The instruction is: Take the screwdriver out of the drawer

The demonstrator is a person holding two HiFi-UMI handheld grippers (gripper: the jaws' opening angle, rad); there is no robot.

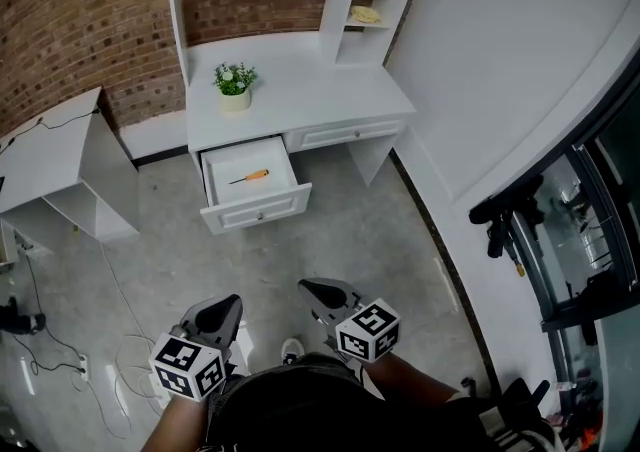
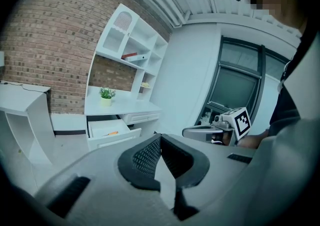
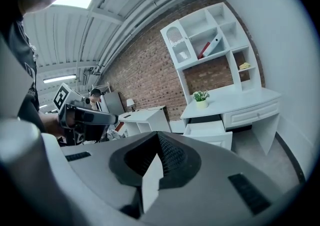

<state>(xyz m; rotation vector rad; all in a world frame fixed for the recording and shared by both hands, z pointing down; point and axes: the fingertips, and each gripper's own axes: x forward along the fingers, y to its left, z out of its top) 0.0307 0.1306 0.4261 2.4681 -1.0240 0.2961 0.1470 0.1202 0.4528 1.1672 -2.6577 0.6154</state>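
Well, start with the white desk (image 1: 300, 90) and its shelf unit against the brick wall: it stands well ahead of you across bare floor, so nothing can be reached from where you are. The low white side table (image 1: 50, 145) to the desk's left is off your line and plays no part.

On the desk's left side the drawer (image 1: 255, 208) is already pulled fully out. That saves you the opening step and leaves its white bottom lit and in plain sight, also in the left gripper view (image 2: 114, 131).

Your left gripper (image 1: 225, 308) and right gripper (image 1: 318, 292) are held low, close to your body, side by side and pointing toward the desk. That looks like a carrying pose for walking up. In each gripper's own view the jaws meet at the tips with nothing between them, so both are closed and empty. I judge that whichever one you use must spread its jaws before it goes down into the drawer.

The small potted plant (image 1: 235, 80) sits on the desk top just behind the drawer, clear of a reach from above.

The orange-handled screwdriver (image 1: 250, 177) lies flat near the middle of the drawer bottom, apart from its walls, handle to the right, so there is room to grip it across the handle.
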